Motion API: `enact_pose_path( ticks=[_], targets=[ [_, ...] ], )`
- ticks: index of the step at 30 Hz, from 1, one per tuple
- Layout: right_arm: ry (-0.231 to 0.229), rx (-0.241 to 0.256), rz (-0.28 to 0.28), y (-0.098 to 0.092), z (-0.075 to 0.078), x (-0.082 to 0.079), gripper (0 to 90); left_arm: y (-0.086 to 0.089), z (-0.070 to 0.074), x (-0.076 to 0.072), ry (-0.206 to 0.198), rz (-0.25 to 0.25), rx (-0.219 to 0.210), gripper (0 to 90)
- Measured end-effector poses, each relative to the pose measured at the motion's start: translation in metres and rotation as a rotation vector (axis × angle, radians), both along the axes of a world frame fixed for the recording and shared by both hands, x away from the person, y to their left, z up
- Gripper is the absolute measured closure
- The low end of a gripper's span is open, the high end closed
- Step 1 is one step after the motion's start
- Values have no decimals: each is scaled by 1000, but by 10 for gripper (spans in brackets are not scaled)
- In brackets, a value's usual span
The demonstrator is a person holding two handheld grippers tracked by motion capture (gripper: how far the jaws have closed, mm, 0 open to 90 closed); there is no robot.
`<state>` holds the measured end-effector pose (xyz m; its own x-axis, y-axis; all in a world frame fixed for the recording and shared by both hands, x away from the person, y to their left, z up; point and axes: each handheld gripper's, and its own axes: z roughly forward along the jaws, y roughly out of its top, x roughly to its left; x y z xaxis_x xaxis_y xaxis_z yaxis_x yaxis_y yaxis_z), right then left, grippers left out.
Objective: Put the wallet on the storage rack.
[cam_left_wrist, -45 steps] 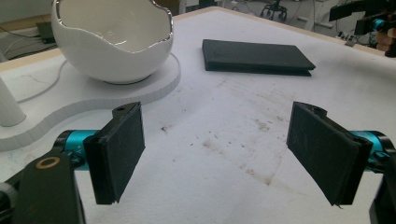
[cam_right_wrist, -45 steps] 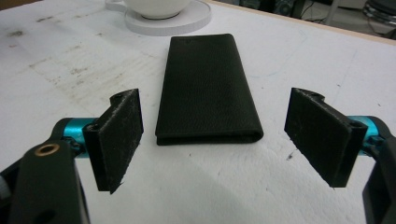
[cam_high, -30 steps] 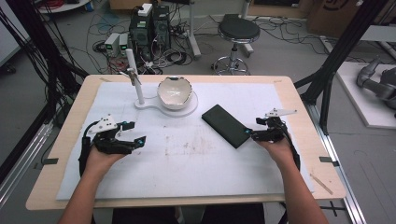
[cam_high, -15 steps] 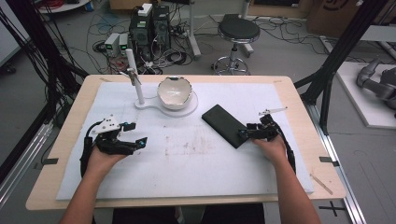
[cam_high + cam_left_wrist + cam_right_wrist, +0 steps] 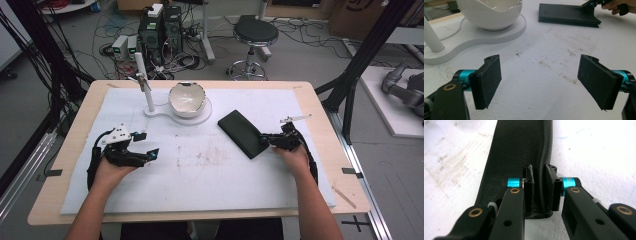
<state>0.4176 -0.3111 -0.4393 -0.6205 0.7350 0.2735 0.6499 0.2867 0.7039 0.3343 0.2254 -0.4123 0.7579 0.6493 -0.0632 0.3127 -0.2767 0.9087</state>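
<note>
Right gripper view: right claw (image 5: 541, 192) pinched on black wallet (image 5: 516, 150); left claw (image 5: 541, 85) wide, empty.

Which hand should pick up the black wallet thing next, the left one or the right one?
The right. The right gripper is already pinched on the edge of the black wallet, while the left gripper sits open on the white mat, far from it.

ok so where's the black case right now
In the high view the black case lies right of centre on the table, just right of the white bowl, its near end pinched by the right gripper.
</note>
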Motion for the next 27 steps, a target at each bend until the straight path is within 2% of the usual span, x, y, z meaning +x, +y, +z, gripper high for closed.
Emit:
enact_pose_path(
  ticks=[4,6,8,11,14,18,22,27],
  targets=[
    [-11,-6,-8,2,5,-7,820,0,1,-1,3,-2,-13,192],
    [-64,12,-7,2,12,-15,827,1,2,0,15,-4,-35,194],
    [-99,28,15,2,19,-22,831,1,4,0,22,-11,-58,194],
    [-154,51,60,4,32,-34,834,-2,6,0,19,-33,-70,192],
    [-209,30,137,10,48,-49,836,-6,8,-1,16,-73,-80,192],
    [-271,20,231,21,66,-68,837,-12,10,-2,16,-99,-105,192],
    [-328,43,331,35,79,-86,836,-20,10,-2,27,-128,-112,192],
    [-393,37,469,56,91,-99,836,-31,14,-2,25,-193,-129,192]
  ],
)
